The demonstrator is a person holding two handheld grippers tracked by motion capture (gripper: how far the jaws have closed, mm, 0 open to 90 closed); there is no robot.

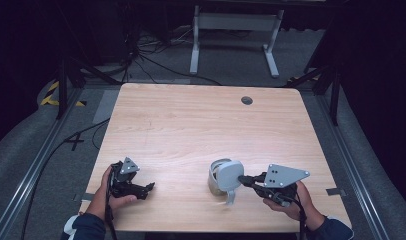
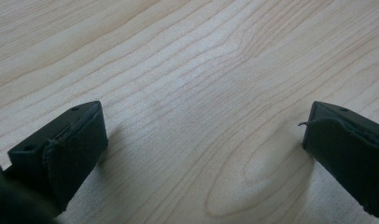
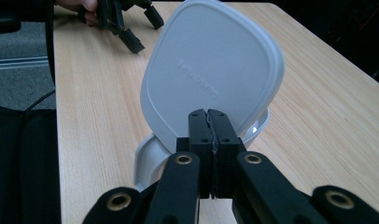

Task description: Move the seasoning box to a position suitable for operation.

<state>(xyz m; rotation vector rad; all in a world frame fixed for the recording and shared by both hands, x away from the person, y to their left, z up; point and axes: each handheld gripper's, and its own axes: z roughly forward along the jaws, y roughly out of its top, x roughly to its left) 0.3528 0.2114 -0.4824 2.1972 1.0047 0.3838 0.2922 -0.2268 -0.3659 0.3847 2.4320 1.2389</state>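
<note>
My right gripper (image 1: 244,180) (image 3: 209,117) is shut on the edge of a white rounded-square lid (image 1: 230,175) (image 3: 211,70). The lid is tipped up nearly on edge over a white container (image 1: 215,181) (image 3: 148,161) on the table's near right part. The container is mostly hidden behind the lid, and I cannot tell whether the lid touches its rim. My left gripper (image 1: 147,191) (image 2: 206,126) (image 3: 143,29) rests low on the near left of the table, its black fingers (image 2: 71,140) wide open over bare wood.
The light wooden table (image 1: 191,125) has a round cable hole (image 1: 247,100) near its far edge. Beyond the table are a white desk frame (image 1: 236,35) and cables (image 1: 141,60) on the grey floor. A metal rail (image 1: 36,165) runs along the left.
</note>
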